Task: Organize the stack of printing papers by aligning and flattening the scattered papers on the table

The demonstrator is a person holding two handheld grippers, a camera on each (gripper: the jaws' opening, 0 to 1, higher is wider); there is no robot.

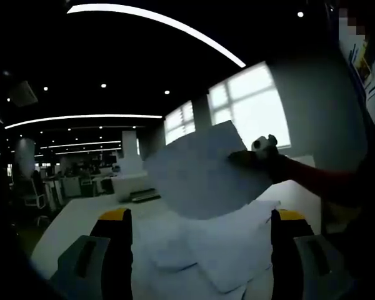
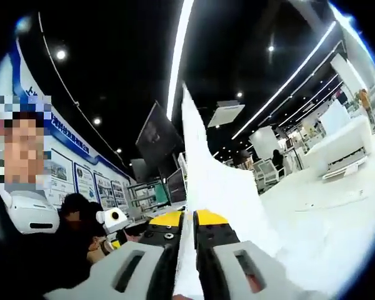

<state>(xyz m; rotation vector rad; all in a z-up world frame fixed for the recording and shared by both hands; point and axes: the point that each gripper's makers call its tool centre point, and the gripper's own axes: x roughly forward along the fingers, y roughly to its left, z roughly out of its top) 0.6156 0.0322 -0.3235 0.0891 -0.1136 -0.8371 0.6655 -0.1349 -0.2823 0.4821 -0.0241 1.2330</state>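
In the left gripper view, several loose white sheets [image 1: 212, 250] lie scattered on the white table [image 1: 75, 215] between my left gripper's [image 1: 200, 215] wide-open yellow-tipped jaws. Above them a single sheet [image 1: 203, 172] is held up in the air, pinched at its right edge by my right gripper [image 1: 262, 156], which comes in from the right. In the right gripper view, that sheet [image 2: 215, 187] rises edge-on from between the right gripper's [image 2: 189, 219] jaws, which are shut on it.
The table stretches away into a dim office with desks and chairs [image 1: 34, 190] and bright windows [image 1: 250, 106]. A person [image 2: 25, 187] stands close on the left of the right gripper view, beside wall posters [image 2: 87, 181]. A sleeve [image 1: 325, 184] crosses the left gripper view's right side.
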